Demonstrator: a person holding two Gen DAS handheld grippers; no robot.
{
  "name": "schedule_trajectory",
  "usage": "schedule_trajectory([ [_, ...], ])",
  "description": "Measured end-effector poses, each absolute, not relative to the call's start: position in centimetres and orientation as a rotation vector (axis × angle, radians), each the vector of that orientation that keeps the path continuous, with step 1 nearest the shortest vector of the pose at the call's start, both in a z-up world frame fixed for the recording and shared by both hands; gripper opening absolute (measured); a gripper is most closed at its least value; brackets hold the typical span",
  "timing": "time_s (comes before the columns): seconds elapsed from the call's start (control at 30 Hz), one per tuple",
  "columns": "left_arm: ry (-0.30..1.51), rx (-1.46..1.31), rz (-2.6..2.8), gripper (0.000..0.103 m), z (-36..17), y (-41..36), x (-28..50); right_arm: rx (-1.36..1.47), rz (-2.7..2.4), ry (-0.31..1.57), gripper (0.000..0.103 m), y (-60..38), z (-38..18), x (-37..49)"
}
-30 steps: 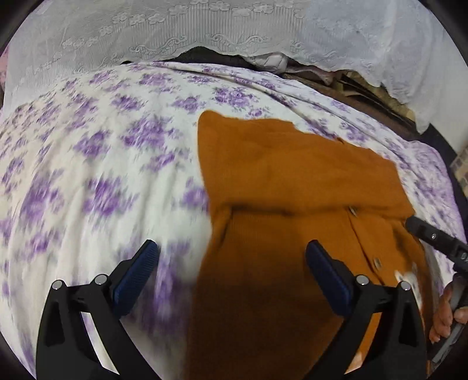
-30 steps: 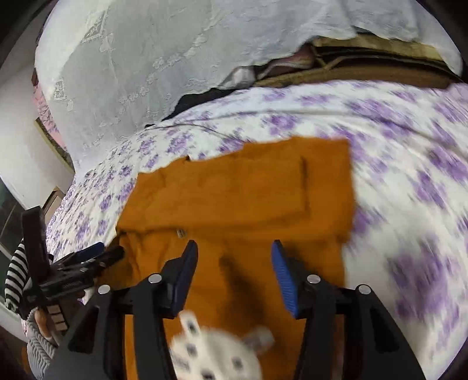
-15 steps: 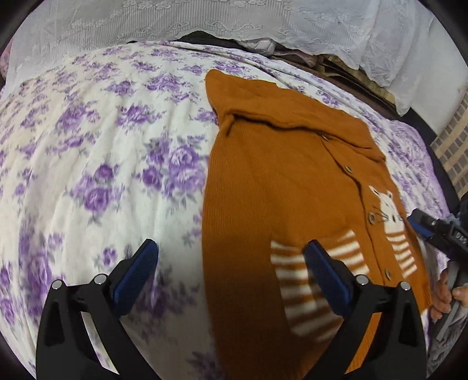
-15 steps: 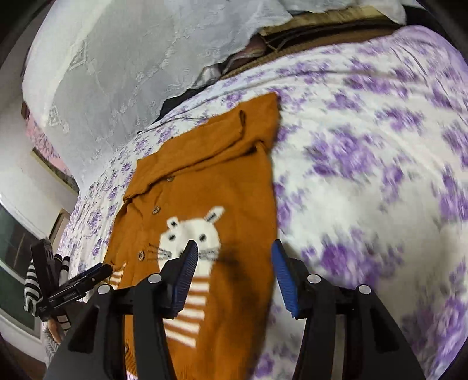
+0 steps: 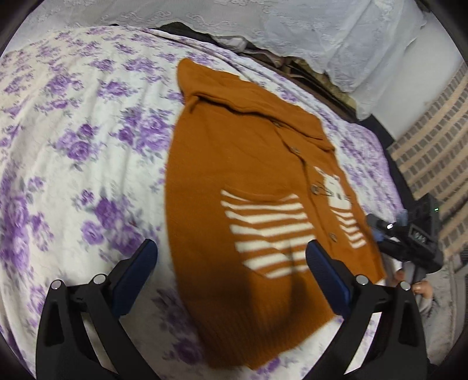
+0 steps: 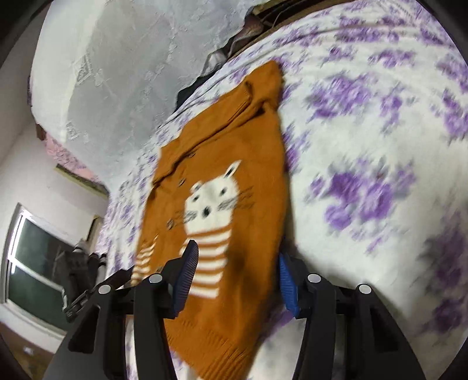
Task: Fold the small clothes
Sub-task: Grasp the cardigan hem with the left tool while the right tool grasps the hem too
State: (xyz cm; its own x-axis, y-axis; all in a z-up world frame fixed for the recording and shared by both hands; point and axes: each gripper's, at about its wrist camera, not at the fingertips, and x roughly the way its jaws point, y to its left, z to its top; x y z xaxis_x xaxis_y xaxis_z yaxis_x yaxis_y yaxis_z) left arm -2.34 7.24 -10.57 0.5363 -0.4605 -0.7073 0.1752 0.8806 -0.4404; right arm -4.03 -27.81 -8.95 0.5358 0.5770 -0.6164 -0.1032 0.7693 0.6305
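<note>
Floral bedspread (image 5: 87, 122) carries the orange cardigan (image 5: 234, 175) (lace curtain (image 5: 292, 26) behind), left gripper (image 5: 231, 271) and right gripper (image 6: 237, 277) both agape, empty.

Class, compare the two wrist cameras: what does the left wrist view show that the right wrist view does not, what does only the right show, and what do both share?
Only the left wrist view shows the striped pocket panel whole and a chequered fabric at the right edge. Only the right wrist view shows the cat's face head-on and a dark window. Both show the orange cardigan lying flat on the purple-flowered bedsheet, the white lace cloth behind, and open jaws: left gripper, right gripper.
</note>
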Motion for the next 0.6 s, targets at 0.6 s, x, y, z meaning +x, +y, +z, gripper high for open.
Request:
schedule_trajectory([
  [0.6,0.978,-0.426,-0.468,0.096,-11.0,6.7,-3.7,0.617,0.517,0.972,0.017,-25.9,-10.1,-7.3],
])
